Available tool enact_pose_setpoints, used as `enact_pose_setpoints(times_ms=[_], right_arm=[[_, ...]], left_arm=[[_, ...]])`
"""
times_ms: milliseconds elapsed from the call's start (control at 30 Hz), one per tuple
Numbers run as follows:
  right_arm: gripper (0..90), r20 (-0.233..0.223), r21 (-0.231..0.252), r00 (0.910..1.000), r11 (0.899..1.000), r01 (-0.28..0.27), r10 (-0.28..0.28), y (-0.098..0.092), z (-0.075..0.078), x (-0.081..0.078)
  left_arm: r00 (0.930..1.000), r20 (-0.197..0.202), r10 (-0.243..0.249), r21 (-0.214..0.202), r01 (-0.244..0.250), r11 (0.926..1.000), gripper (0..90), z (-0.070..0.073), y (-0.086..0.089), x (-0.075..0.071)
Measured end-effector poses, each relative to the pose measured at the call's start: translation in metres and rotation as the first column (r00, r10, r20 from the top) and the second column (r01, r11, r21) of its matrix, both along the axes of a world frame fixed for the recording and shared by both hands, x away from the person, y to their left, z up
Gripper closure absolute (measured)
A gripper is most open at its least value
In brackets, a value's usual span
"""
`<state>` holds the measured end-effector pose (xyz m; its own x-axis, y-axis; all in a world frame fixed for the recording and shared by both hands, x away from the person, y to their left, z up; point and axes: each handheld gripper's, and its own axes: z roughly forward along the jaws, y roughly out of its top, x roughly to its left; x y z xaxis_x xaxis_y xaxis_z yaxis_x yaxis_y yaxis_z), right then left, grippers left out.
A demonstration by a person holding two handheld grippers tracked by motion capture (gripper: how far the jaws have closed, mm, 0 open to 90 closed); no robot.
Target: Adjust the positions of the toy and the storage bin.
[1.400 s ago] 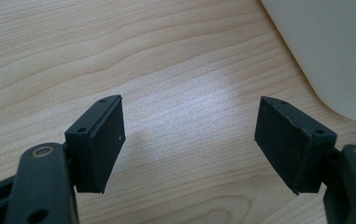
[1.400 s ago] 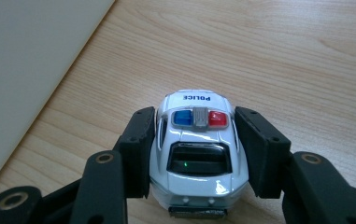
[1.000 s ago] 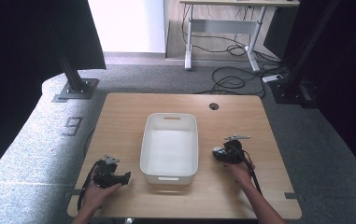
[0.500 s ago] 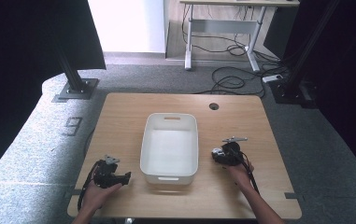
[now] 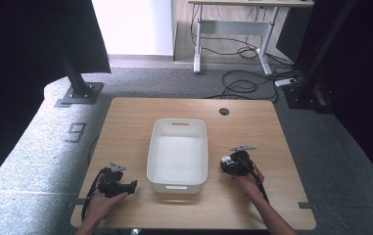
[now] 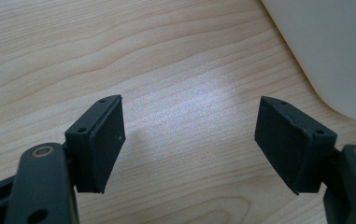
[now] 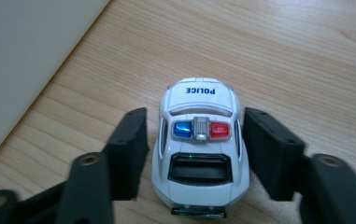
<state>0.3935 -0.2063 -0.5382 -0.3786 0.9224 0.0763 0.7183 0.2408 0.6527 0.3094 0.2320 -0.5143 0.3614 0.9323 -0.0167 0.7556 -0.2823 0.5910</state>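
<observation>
A white toy police car (image 7: 199, 149) with a red and blue light bar stands on the wooden table, its POLICE-marked end pointing away from me. My right gripper (image 7: 194, 116) straddles it. Its jaws have just been opening, and a gap shows between each pad and the car's sides. In the high view the right gripper (image 5: 227, 164) lies just right of the white bin (image 5: 177, 122). My left gripper (image 6: 189, 112) is open over bare wood with nothing between its pads. It rests at the near left (image 5: 131, 186), close to the bin's front corner.
The white bin's wall shows at the upper right of the left gripper view (image 6: 334, 46) and at the upper left of the right gripper view (image 7: 21, 56). A round cable hole (image 5: 224, 111) sits in the table's far right part. Cables trail from both grippers.
The right hand has edged slightly toward the table's near edge. The left hand has kept still.
</observation>
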Motion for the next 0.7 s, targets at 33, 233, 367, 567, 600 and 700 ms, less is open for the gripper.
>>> enact_pose_setpoints(times_ms=[33, 233, 367, 567, 600, 700], right_arm=[[34.9, -0.001, -0.002, 1.0, 1.0, 0.002, -0.002, 0.0, 0.0, 0.0], [26.5, -0.006, 0.012, 0.9997, 1.0, 0.022, -0.022, -0.004, 0.001, 0.002], [24.1, 0.02, 0.04, 0.9997, 0.999, 0.015, -0.015, -0.008, 0.009, 0.001], [23.2, 0.061, 0.082, 0.9981, 0.997, -0.001, -0.004, -0.021, 0.017, -0.005], [23.1, 0.065, 0.086, 0.9979, 0.996, -0.004, -0.001, -0.023, 0.017, -0.007], [22.3, 0.081, 0.086, 0.9967, 0.996, -0.012, 0.005, -0.027, 0.018, -0.011]], left_arm=[[1.0, 0.0, 0.001, -0.001, -0.001, 1.0, 24.9, 0.0, 0.0, 0.0], [1.0, 0.0, 0.006, -0.008, -0.006, 1.0, 24.9, -0.001, 0.002, 0.001], [0.9999, -0.001, 0.014, -0.017, -0.014, 0.9998, 24.9, -0.002, 0.005, 0.002], [0.9998, 0.001, 0.019, -0.028, -0.019, 0.9994, 24.9, -0.002, 0.007, 0.003], [0.9998, 0.0, 0.017, -0.028, -0.017, 0.9995, 24.9, -0.001, 0.007, 0.003], [0.9999, 0.003, 0.017, -0.027, -0.017, 0.9995, 24.9, -0.001, 0.007, 0.002]])
